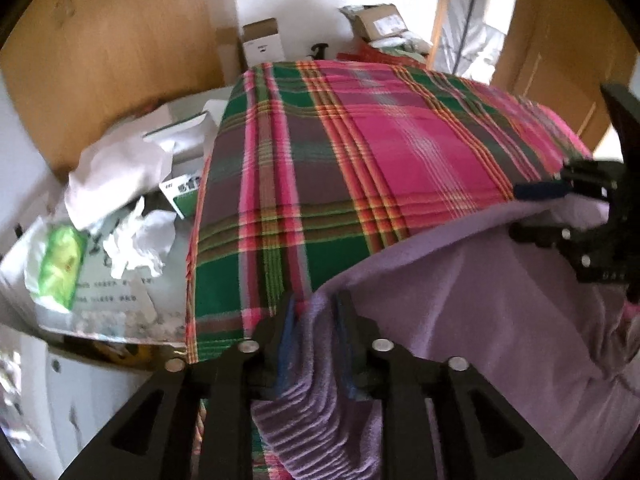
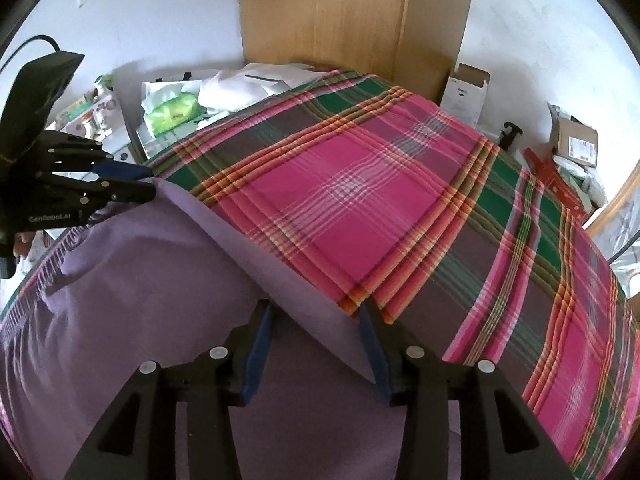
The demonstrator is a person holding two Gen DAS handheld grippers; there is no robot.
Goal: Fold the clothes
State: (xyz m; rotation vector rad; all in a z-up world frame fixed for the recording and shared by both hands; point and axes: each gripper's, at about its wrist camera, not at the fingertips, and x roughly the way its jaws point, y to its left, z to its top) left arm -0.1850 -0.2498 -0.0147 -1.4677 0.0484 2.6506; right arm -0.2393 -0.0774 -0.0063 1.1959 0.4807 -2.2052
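While the left gripper [image 1: 314, 320] is clamped on the ribbed edge of the soft lilac garment [image 2: 132, 300] lying on the pink-and-green plaid bedcover [image 2: 400, 200], the right gripper [image 2: 316, 320] straddles the opposite edge with jaws apart — the fold is being started, and next calls for closing the right — then carrying both edges across.

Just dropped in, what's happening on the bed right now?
A person is folding a purple garment on the plaid cover of the bed. The left hand-held gripper is shut on a bunched, ribbed end of the garment. The right hand-held gripper straddles the garment's straight edge, with a wide gap between its fingers, so it looks open. The fold is not finished; the cloth is still rumpled. Boxes and wipes clutter the far side.
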